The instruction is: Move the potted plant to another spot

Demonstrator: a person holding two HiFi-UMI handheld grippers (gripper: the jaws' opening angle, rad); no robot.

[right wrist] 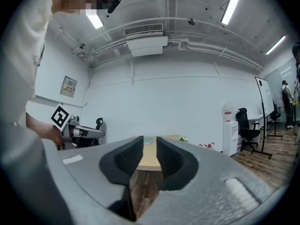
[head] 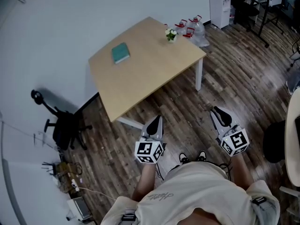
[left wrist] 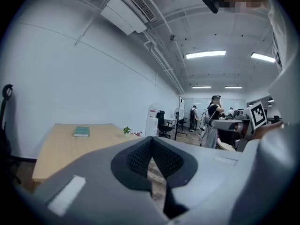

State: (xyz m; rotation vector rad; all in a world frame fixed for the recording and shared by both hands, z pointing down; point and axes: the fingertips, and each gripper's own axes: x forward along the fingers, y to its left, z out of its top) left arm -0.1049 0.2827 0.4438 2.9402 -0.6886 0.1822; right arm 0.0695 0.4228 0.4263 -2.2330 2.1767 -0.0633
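potted plant (head: 171, 34) at far table (head: 150, 69) corner; left gripper (head: 159, 118) closed, right gripper (head: 214, 109) slightly apart, nothing btwn.

No legible text anywhere, script on the shirt (head: 187, 191) too blurred; wall notice (right wrist: 69, 86) too small

Potted plant (head: 171, 34): far ahead of the right gripper (head: 219, 114), too small to tell pot from leaves.
Book (head: 121, 53): far ahead of the left gripper (head: 157, 122); cover print too small to read.
Desk (head: 140, 83): far legs hidden under its top; in the left gripper view, its near edge is covered by that gripper's own body.
Bottles (head: 193, 27): beyond the plant, partly hidden behind the desk corner; count unclear.
Person (head: 197, 196): just behind both grippers, torso cut off by the bottom edge; hands hidden behind the grippers.
People (left wrist: 213, 121): far off, right of the left gripper's jaws, too small for detail.
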